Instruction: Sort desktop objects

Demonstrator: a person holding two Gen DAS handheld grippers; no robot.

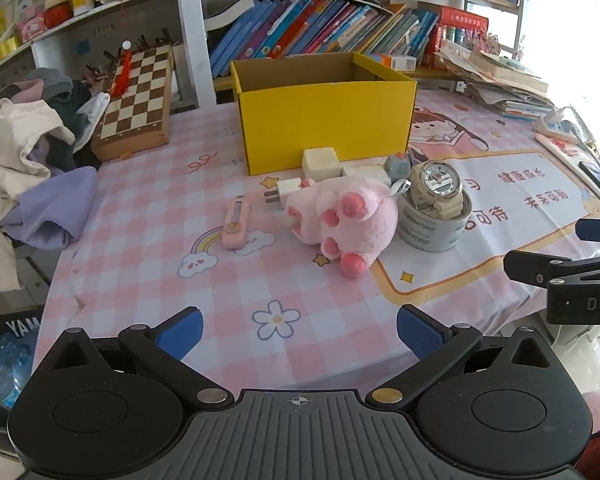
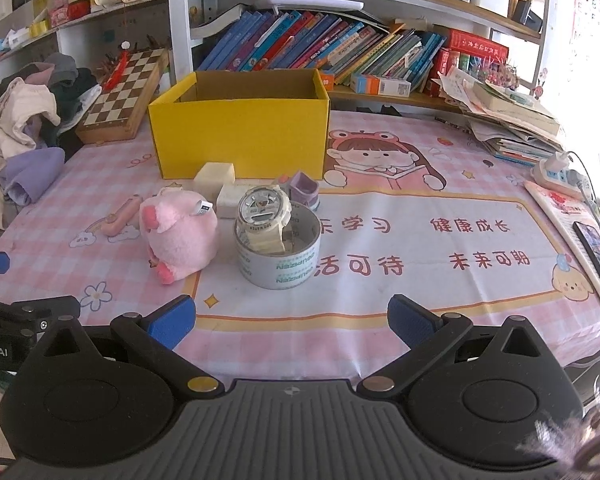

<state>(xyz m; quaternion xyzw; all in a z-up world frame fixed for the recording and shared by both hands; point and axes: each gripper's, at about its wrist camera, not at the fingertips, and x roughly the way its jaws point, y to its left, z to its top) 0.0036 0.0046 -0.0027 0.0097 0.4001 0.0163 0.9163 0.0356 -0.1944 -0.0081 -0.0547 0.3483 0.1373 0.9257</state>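
Left wrist view: left claw (image 1: 299, 334) gapes wide, holding nothing.

A chessboard (image 1: 134, 102) leans at the far left of the table, a red tassel (image 1: 121, 72) draped over its top edge. Left of it lies a heap of clothes (image 1: 32, 148), with a lilac garment spilling onto the pink checked tablecloth (image 1: 148, 280). Behind, a shelf holds a slanting row of books (image 2: 320, 48). At the far right sits a stack of papers and books (image 2: 512, 120), then a power strip (image 2: 556, 170) nearer, and a phone (image 2: 598, 258) lying on a booklet at the right edge. A water bottle (image 1: 4, 364) stands below the table's left side.
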